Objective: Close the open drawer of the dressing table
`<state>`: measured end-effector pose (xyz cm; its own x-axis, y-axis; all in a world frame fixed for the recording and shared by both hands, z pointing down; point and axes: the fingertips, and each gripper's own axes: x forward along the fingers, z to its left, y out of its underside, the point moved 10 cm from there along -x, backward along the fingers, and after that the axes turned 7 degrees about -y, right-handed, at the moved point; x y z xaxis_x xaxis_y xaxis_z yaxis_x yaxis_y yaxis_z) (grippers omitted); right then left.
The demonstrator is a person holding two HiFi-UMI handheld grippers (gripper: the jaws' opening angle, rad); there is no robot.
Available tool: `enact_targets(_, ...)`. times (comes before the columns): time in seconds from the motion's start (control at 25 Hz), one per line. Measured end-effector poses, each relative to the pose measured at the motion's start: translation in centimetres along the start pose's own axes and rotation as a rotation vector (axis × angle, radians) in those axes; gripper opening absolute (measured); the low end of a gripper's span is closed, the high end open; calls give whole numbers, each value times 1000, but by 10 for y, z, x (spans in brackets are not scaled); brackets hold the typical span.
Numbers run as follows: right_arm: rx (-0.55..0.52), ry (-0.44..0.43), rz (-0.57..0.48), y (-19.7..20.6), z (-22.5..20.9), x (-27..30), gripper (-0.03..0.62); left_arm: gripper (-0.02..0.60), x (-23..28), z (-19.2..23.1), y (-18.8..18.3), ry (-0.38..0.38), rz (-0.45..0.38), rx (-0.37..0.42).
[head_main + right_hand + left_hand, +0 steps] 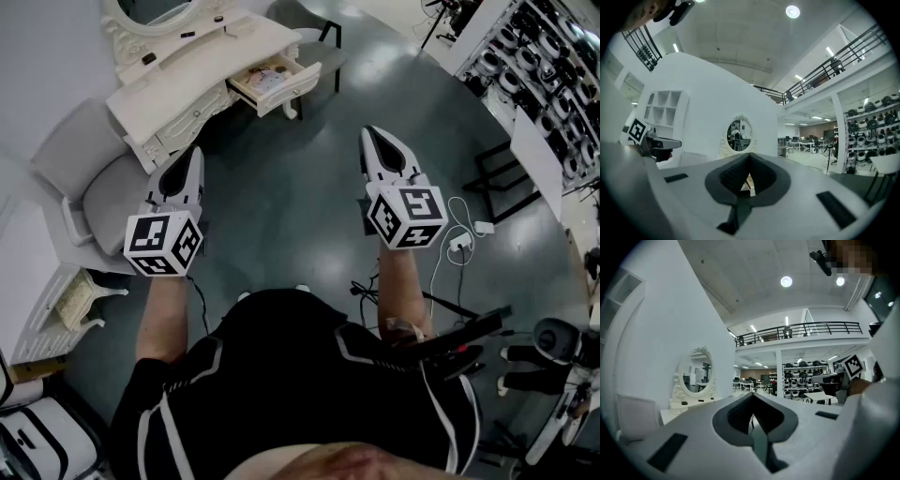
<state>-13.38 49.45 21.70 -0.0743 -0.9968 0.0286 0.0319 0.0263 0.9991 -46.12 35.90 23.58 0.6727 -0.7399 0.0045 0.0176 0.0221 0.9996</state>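
Not started: drawer point(277, 84) at your 12 o'clock stands open; left tongs point(191, 155) and right tongs point(373, 137) closed, apparently empty, well short.

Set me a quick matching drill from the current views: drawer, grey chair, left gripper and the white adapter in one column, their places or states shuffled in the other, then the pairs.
Things:
1. drawer
2. grey chair
3. left gripper
4. white adapter

Places or states:
A. on the floor, right of the right gripper
B. jaws together, nothing between them
C. pulled out of the dressing table, items inside
D. beside the dressing table, at the head view's left

Pairs: 1-C, 2-D, 3-B, 4-A
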Motion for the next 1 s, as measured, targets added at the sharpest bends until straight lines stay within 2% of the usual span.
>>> enact_targets(0.4, 16, -5, -23, -1, -19, -8, 3, 3, 12, -20, 1, 8, 10, -5)
enact_targets(1.0, 41, 4, -25, 9, -79, -26, 5, 3, 56, -72, -1, 39, -8, 2)
